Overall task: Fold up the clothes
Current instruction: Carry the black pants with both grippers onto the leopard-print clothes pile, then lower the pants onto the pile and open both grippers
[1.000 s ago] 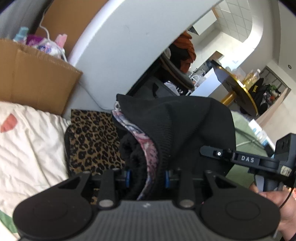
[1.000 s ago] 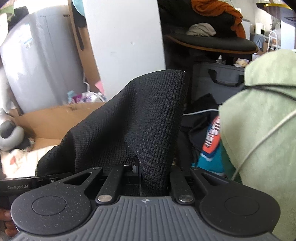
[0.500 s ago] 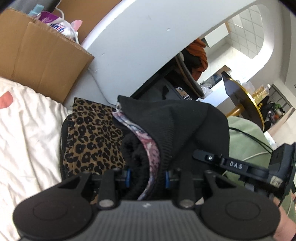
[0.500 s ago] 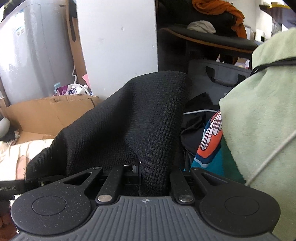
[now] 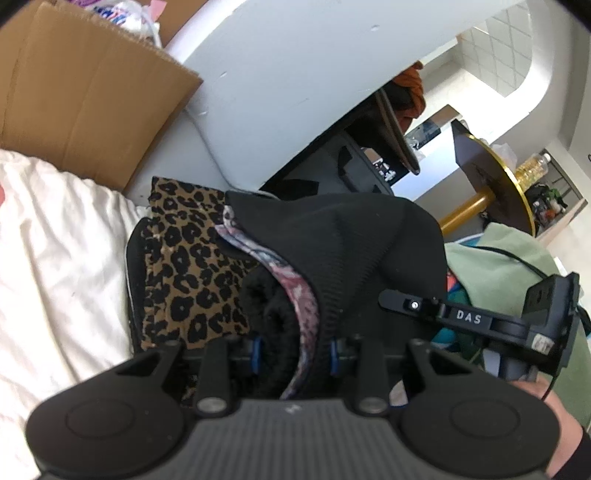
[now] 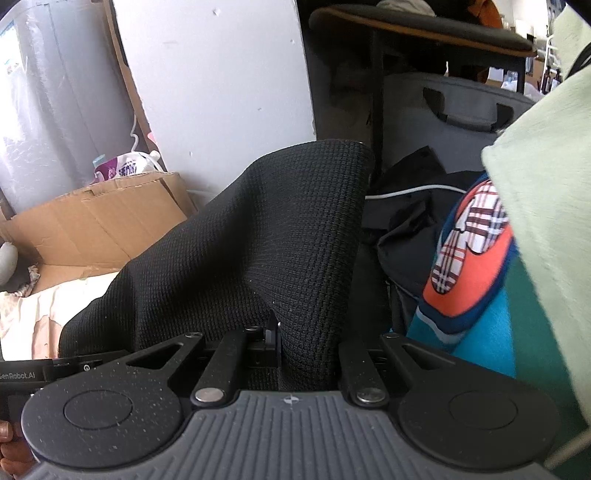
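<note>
A black knit garment [image 5: 343, 243] with a pink patterned inner layer [image 5: 303, 299] is bunched in my left gripper [image 5: 293, 354], which is shut on it. The same black garment [image 6: 258, 236] drapes over my right gripper [image 6: 295, 343], also shut on the cloth; its fingertips are hidden under the fabric. In the left wrist view the right gripper [image 5: 480, 325] shows at the right, held by a hand [image 5: 554, 424]. A folded leopard-print piece [image 5: 184, 266] lies on the white bedding [image 5: 55, 258] just beyond the left gripper.
A brown cardboard box [image 5: 85, 85] and a white wall panel [image 5: 288, 74] stand behind the bedding. A pale green cloth [image 6: 546, 206] and a teal and orange garment [image 6: 472, 273] crowd the right. A dark storage bin [image 6: 450, 110] sits under a black table [image 6: 424, 29].
Both grippers have shifted forward and lower with the black garment; the cardboard box and the leopard-print piece look nearer. The grips on the cloth are unchanged.
</note>
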The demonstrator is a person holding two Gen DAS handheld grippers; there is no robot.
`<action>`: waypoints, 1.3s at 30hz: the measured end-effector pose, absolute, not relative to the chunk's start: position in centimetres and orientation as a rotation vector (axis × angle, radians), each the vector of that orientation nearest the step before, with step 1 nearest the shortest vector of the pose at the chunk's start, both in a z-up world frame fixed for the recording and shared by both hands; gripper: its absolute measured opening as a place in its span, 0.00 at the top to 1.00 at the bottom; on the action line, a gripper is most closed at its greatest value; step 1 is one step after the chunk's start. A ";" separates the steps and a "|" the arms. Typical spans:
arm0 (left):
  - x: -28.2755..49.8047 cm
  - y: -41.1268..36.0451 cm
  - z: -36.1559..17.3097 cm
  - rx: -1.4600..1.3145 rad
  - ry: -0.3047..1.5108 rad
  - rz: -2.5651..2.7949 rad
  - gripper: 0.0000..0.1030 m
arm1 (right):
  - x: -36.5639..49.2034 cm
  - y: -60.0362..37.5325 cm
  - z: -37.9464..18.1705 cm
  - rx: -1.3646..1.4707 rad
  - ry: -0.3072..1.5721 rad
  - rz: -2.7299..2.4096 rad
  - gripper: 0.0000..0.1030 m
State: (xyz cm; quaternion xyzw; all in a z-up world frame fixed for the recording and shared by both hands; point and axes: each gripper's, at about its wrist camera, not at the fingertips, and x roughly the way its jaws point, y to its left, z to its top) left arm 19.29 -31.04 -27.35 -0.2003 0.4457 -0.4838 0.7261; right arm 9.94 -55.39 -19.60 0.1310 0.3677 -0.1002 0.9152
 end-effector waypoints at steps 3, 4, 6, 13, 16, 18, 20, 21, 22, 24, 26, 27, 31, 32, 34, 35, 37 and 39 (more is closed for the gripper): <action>20.3 -31.7 -27.9 -0.455 1.004 -1.069 0.67 | 11.3 -56.3 -20.4 0.293 0.769 -0.208 0.91; 20.6 -31.9 -28.1 -0.457 1.007 -1.072 0.67 | 11.7 -56.7 -20.6 0.305 0.772 -0.212 0.91; 21.2 -32.3 -28.6 -0.471 1.021 -1.077 0.67 | 12.6 -57.4 -21.0 0.329 0.780 -0.221 0.91; 23.5 -33.2 -30.5 -0.514 1.086 -1.073 0.67 | 15.7 -58.4 -21.7 0.324 0.817 -0.235 0.91; 24.3 -33.3 -31.2 -0.513 1.099 -1.061 0.67 | 16.9 -58.6 -22.4 0.315 0.837 -0.215 0.91; 24.8 -33.3 -31.7 -0.514 1.107 -1.050 0.67 | 17.6 -58.8 -23.0 0.320 0.844 -0.203 0.91; 25.4 -33.4 -32.1 -0.514 1.116 -1.040 0.67 | 18.3 -59.0 -23.7 0.325 0.852 -0.190 0.91; 25.6 -33.4 -32.4 -0.514 1.121 -1.034 0.67 | 18.6 -59.2 -24.1 0.333 0.852 -0.185 0.91; 25.9 -33.5 -32.6 -0.514 1.125 -1.029 0.67 | 18.9 -59.4 -24.3 0.339 0.852 -0.184 0.91; 26.3 -33.7 -33.0 -0.509 1.135 -1.013 0.67 | 19.4 -59.7 -25.0 0.359 0.858 -0.187 0.90; 26.7 -33.9 -33.3 -0.502 1.142 -0.996 0.67 | 19.9 -60.0 -25.7 0.366 0.867 -0.195 0.89; 26.9 -34.1 -33.3 -0.499 1.144 -0.992 0.67 | 20.2 -60.1 -26.1 0.362 0.872 -0.201 0.88; 27.4 -34.5 -33.6 -0.486 1.152 -0.980 0.67 | 21.3 -60.6 -27.1 0.348 0.895 -0.223 0.82; 27.6 -34.6 -33.7 -0.483 1.155 -0.977 0.67 | 21.6 -60.7 -27.4 0.345 0.902 -0.227 0.81; 27.9 -34.7 -34.0 -0.491 1.172 -0.967 0.66 | 22.4 -60.6 -27.8 0.312 0.919 -0.235 0.78; 28.2 -34.7 -34.2 -0.498 1.183 -0.961 0.66 | 22.8 -60.6 -28.0 0.295 0.929 -0.250 0.71; 28.6 -34.9 -34.1 -0.502 1.196 -0.958 0.66 | 23.6 -60.6 -28.3 0.260 0.947 -0.280 0.66; 28.7 -35.4 -33.8 -0.475 1.192 -0.964 0.66 | 24.2 -61.0 -28.6 0.254 0.962 -0.303 0.66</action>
